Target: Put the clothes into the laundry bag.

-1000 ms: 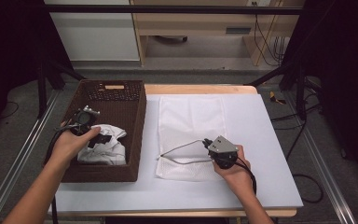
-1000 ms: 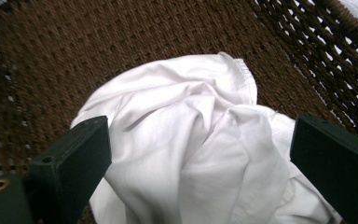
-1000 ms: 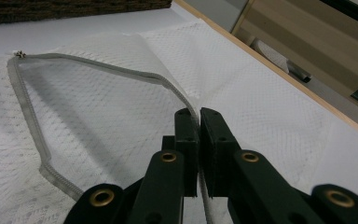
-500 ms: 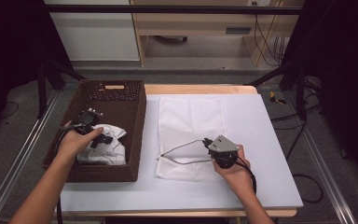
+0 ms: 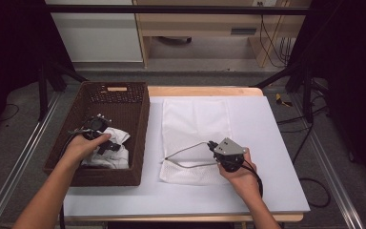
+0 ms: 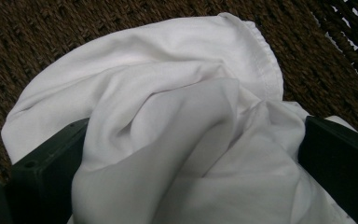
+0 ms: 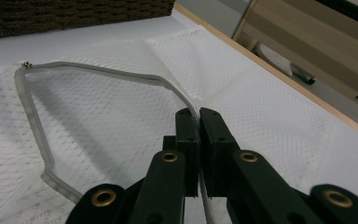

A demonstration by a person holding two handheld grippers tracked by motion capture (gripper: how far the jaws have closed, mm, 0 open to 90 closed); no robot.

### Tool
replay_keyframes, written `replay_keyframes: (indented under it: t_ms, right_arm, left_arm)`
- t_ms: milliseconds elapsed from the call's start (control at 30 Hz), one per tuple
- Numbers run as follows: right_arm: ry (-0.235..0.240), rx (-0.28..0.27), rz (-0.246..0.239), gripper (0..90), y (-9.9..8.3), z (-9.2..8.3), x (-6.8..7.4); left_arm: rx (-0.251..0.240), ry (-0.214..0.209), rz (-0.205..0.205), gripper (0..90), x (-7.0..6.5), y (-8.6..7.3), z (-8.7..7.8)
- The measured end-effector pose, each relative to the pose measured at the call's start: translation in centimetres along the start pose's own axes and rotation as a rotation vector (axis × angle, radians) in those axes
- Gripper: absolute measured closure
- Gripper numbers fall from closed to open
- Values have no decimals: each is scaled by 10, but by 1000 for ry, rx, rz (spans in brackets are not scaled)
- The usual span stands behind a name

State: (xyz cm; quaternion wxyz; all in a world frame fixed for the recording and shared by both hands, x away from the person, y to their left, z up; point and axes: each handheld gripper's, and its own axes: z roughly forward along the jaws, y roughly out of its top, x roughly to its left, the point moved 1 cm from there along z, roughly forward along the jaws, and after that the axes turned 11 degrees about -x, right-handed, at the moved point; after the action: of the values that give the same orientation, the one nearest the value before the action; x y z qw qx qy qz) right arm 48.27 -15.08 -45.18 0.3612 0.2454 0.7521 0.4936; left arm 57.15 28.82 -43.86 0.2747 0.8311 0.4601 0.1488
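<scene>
A brown woven basket [image 5: 142,119] at the table's left holds a crumpled white cloth [image 5: 113,156] [image 6: 168,84]. My left gripper [image 5: 107,144] [image 6: 193,126] reaches down into the basket. Its jaws have just been opening and stand wide, with a bunch of the cloth lying between them. A white mesh bag [image 5: 195,117] [image 7: 270,107] lies flat in the middle of the table. My right gripper [image 5: 213,145] [image 7: 199,112] is shut on the bag's grey zipper edge [image 5: 186,149] [image 7: 32,126] and lifts it, so the bag's mouth gapes toward the basket.
The white table top [image 5: 271,143] has free room to the right of the bag and along the front edge. Black cables [image 5: 255,174] trail from both grippers. Beyond the table stand a wooden shelf [image 5: 205,24] and dark stand legs [image 5: 295,71].
My left hand has sunk a little lower into the basket, onto the cloth. The right hand and the lifted zipper edge have stayed where they were.
</scene>
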Motion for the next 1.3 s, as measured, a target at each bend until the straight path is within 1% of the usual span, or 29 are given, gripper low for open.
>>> replay_keyframes:
  t_ms: [133, 233, 267, 333, 367, 600, 767, 833, 933, 1000, 1100, 1167, 1267, 1300]
  right_arm:
    - [0, -1, 3, 872, 1, 0, 1]
    - [-2, 0, 4, 872, 0, 0, 0]
    - [-1, 0, 6, 872, 0, 0, 0]
    - [2, 0, 6, 872, 0, 0, 1]
    - [1, -1, 7, 872, 0, 0, 1]
    - [4, 1, 7, 871, 1, 1, 1]
    - [6, 0, 8, 871, 0, 1, 1]
    - [12, -1, 27, 871, 0, 1, 1]
    - [12, -4, 32, 871, 1, 1, 1]
    - [12, -4, 28, 871, 1, 1, 1]
    - [12, -5, 24, 871, 1, 1, 1]
    - [11, -3, 25, 871, 1, 0, 1]
    - [12, -1, 26, 871, 1, 1, 1]
    - [13, 0, 26, 871, 1, 1, 1]
  left_arm:
    - [5, -3, -1, 0, 0, 0, 1]
    - [18, -25, 5, 0, -3, -1, 2]
    - [23, -32, 12, 0, -4, -1, 3]
    - [28, -29, 33, 0, -7, -2, 4]
    - [29, -27, 36, 0, -7, -2, 5]
    - [29, -23, 33, 0, -7, -2, 7]
    - [41, -9, 35, 0, -9, -2, 9]
    - [42, 1, 34, 0, -10, -3, 11]
    - [55, 13, 32, 0, -12, -3, 13]
    - [58, 22, 41, 0, -13, -3, 14]
    - [60, 14, 42, 0, -12, -3, 13]
    - [64, 22, 45, 23, -12, -3, 13]
    - [72, 37, 46, 109, -12, -3, 12]
    - [79, 37, 53, 136, -10, -3, 11]
